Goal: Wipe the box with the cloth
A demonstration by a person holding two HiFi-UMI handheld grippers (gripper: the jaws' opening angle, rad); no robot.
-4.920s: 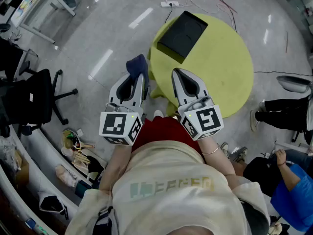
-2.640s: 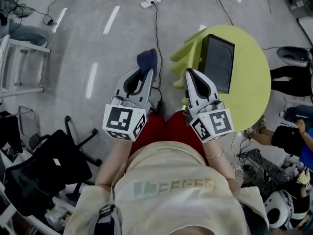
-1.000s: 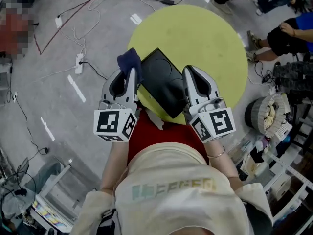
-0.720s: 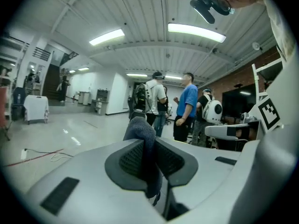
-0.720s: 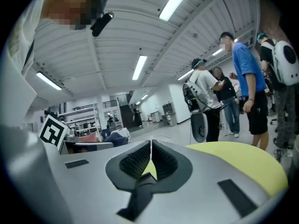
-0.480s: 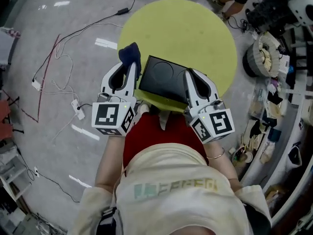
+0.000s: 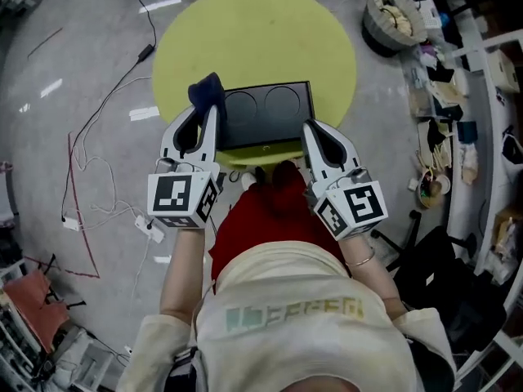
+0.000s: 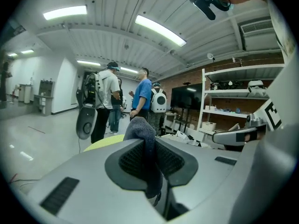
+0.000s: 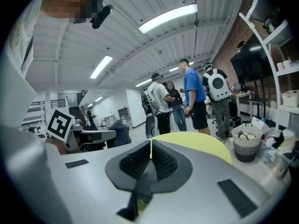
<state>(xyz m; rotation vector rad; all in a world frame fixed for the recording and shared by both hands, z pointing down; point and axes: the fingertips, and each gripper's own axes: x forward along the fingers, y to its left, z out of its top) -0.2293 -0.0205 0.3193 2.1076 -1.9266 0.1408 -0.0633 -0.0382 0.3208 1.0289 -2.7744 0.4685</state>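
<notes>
A black box (image 7: 266, 113) with two round marks on its lid lies at the near edge of the round yellow-green table (image 7: 253, 35). My left gripper (image 7: 211, 113) is shut on a dark blue cloth (image 7: 206, 95), just left of the box's near left corner. In the left gripper view the cloth (image 8: 143, 133) sticks up from between the closed jaws. My right gripper (image 7: 309, 129) is shut with nothing in it, at the box's near right corner. Its jaws meet in the right gripper view (image 9: 150, 146), with the table (image 9: 201, 143) beyond.
Cables (image 7: 82, 170) and a power strip (image 7: 147, 227) lie on the grey floor at left. A basket (image 7: 396, 15) and cluttered shelving (image 7: 458, 96) stand at right, with a black chair (image 7: 433, 276) behind. Several people (image 8: 140, 101) stand beyond the table.
The view has swung round the table. The box now sits square in front, between both grippers. The grippers keep their pose and the cloth stays in the left one.
</notes>
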